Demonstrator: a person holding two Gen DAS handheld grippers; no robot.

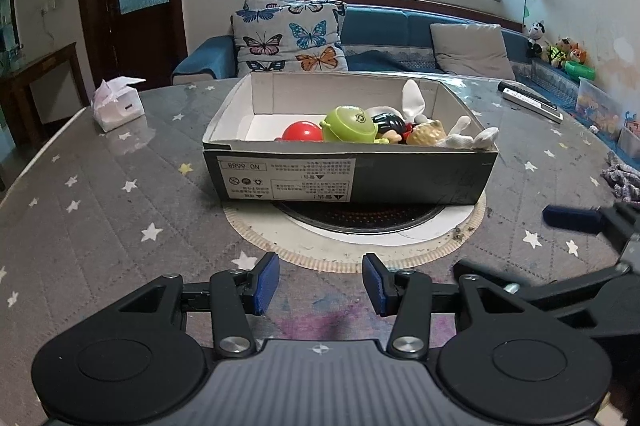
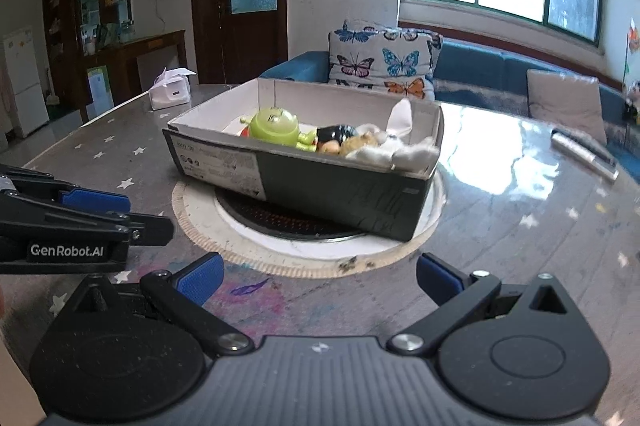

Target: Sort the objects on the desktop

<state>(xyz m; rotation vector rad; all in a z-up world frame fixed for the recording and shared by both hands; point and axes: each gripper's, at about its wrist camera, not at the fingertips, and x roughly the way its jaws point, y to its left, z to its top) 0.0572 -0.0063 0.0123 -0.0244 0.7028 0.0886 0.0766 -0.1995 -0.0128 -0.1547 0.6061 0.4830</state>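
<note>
Both hand-held grippers hover low over the tabletop (image 1: 100,194), just short of the shoe box (image 1: 352,178), and neither holds anything. Left hand-held gripper (image 1: 320,282) has its blue pads set moderately apart; right hand-held gripper (image 2: 320,280) stands spread wide.

Taking the shoe box as the landmark and going left to right: a white tissue pack (image 1: 118,104) sits well to its left, toward the far tabletop edge. Inside the box, the left wrist view shows a red ball (image 1: 303,133) at the left of the toy pile, then a green round toy (image 1: 349,125), a dark-haired figure (image 1: 389,125), a tan knobbly toy (image 1: 427,135) and a white plush (image 1: 468,136) against the right wall. From the right wrist view the red ball is almost hidden behind the green round toy (image 2: 276,127), but the box's long dark side, which the left camera cannot see, shows here. Under the box lies a round burner plate (image 1: 360,218) in a pale ring, and the box's near wall overlaps it. Right of the box, a remote control (image 1: 530,100) lies near the far edge. Only the left view shows a checked cloth (image 1: 624,180) farther right; only the right view shows a white fridge (image 2: 24,82) far left of the box.
</note>
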